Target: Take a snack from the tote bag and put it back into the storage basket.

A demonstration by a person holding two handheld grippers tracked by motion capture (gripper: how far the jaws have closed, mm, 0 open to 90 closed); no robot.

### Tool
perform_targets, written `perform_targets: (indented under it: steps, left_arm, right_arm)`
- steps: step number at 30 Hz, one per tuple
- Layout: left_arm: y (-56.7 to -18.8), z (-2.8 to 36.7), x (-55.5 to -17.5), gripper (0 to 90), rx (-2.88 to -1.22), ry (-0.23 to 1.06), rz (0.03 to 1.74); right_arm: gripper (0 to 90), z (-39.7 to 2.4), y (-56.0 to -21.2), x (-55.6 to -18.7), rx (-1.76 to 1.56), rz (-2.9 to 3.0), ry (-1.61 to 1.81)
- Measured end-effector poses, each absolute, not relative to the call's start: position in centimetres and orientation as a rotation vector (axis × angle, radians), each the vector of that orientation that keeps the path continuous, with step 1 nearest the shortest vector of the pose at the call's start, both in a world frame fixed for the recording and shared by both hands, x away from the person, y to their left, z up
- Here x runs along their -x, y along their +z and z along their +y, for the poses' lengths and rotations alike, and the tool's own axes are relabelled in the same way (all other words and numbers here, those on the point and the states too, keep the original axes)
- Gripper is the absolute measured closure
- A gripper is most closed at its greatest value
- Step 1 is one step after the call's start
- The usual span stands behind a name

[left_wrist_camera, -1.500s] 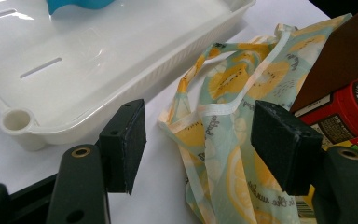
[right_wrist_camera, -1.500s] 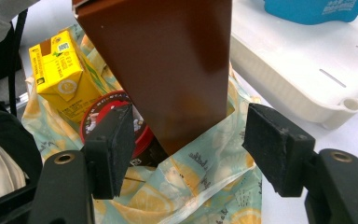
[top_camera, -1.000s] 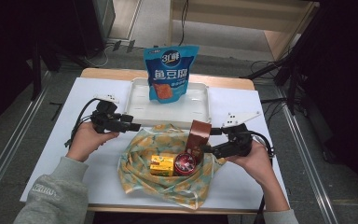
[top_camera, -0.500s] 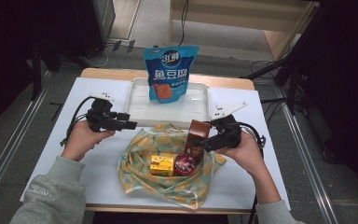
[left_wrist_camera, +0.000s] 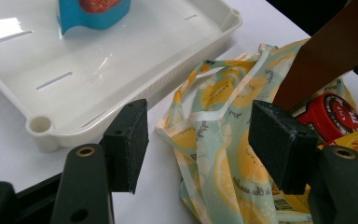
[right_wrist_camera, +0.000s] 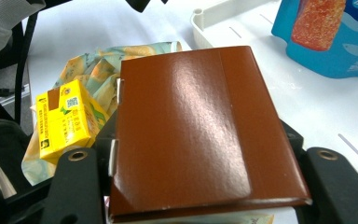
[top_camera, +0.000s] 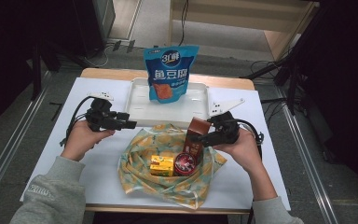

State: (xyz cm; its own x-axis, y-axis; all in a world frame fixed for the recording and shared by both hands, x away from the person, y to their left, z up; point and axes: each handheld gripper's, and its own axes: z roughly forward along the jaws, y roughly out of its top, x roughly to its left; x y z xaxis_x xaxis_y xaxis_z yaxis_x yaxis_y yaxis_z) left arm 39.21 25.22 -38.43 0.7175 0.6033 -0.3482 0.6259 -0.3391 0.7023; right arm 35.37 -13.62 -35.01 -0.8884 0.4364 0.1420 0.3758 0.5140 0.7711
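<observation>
gripping the brown carton [top_camera: 196,136] from its right side, the right gripper [top_camera: 209,137] sits level over the right edge of the lemon-print cloth bag [top_camera: 168,168]; its jaws have just been closing and now pinch the carton between them, carton upright at the bag's right rim. right hand [top_camera: 237,147] wraps the gripper body from behind, forearm running back off the near worktop edge. left gripper [top_camera: 128,124] hovers left of the bag, pointing toward it, jaws spread with nothing between them; left hand [top_camera: 81,140] under it, grey sleeve behind.

carton's lower end hidden by the jaws in the right gripper view; print not readable.

bag lies open on the white worktop [top_camera: 98,172], holding a yellow box [top_camera: 162,165] and a red round tin [top_camera: 185,163] beside the carton. white tray [top_camera: 200,100] just beyond the bag holds a blue snack pouch [top_camera: 170,72], standing upright.
</observation>
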Motion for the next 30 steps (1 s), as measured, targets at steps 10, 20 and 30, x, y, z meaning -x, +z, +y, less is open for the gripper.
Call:
perform_targets:
  steps: [10,20,30]
  left_arm:
    - [-38.4,25.4,-39.2,38.5,-2.037,-0.030,0.943]
    - [-38.5,25.5,-39.2,38.6,-2.035,-0.038,0.940]
    - [-38.6,25.6,-39.3,38.7,-2.037,-0.041,0.935]
  right_arm:
    - [42.3,-13.8,-34.3,-35.0,-0.723,2.636,1.349]
    - [42.8,-14.0,-32.8,-35.2,-0.742,2.635,1.332]
    - [43.1,-13.8,-30.5,-35.6,-0.744,2.634,1.325]
